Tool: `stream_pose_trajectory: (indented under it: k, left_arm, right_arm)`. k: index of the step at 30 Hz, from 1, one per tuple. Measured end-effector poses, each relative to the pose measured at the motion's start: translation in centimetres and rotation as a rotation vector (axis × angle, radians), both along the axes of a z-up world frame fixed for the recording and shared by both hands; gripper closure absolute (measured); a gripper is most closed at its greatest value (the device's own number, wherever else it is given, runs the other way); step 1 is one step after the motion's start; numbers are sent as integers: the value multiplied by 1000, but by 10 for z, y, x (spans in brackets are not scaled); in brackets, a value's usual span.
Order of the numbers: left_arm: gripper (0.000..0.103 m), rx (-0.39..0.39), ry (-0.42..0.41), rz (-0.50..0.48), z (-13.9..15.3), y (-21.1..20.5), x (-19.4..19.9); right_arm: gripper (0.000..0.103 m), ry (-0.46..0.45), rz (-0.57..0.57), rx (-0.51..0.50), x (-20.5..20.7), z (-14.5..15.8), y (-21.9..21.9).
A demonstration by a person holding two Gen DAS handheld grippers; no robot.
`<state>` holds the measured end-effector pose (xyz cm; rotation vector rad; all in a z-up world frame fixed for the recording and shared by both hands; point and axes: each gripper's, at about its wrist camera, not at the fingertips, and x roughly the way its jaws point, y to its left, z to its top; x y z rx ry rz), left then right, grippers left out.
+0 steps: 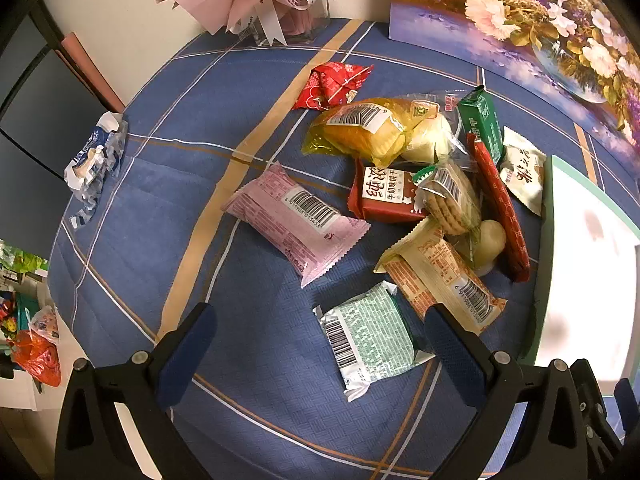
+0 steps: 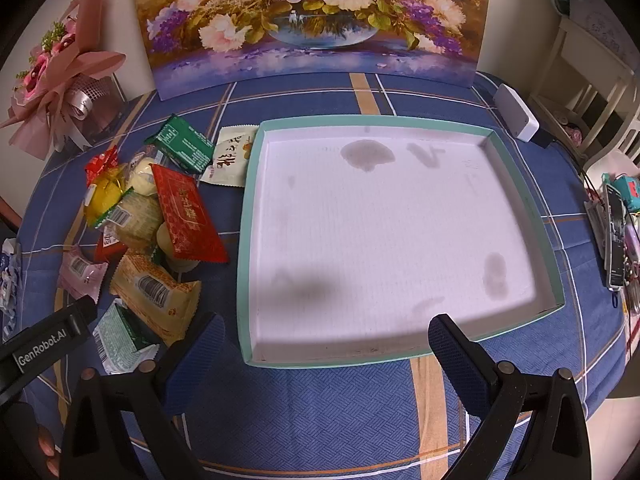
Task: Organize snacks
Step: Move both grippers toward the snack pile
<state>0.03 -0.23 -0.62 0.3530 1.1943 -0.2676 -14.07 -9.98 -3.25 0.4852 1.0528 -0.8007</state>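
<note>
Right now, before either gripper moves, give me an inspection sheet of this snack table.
Surface: blue plaid tablecloth.
Job's things: snack pile loose on the cloth left of the tray; tray holds no snacks, its floor stained.
Clutter: crumpled blue-white wrapper, white box, phone.
Grippers: left gripper open above the mint-green packet; right gripper open at the tray's near edge.
Cables: nothing seen clearly.
Surroundings: flower painting, pink bouquet.

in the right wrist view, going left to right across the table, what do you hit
pink bouquet → pile of snack packets → teal-rimmed white tray → white box → phone at the table edge
</note>
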Motion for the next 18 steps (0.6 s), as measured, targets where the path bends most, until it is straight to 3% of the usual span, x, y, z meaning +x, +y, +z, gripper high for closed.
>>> stream_pose_trajectory:
  k: [11, 18]
  left_arm:
    - [0, 14, -28, 7, 0, 0, 2]
    - [0, -77, 16, 140, -3, 28, 22]
  right_arm:
    - [0, -1, 0, 1, 0, 0, 0]
    - [0, -74, 85, 11, 17, 4, 14]
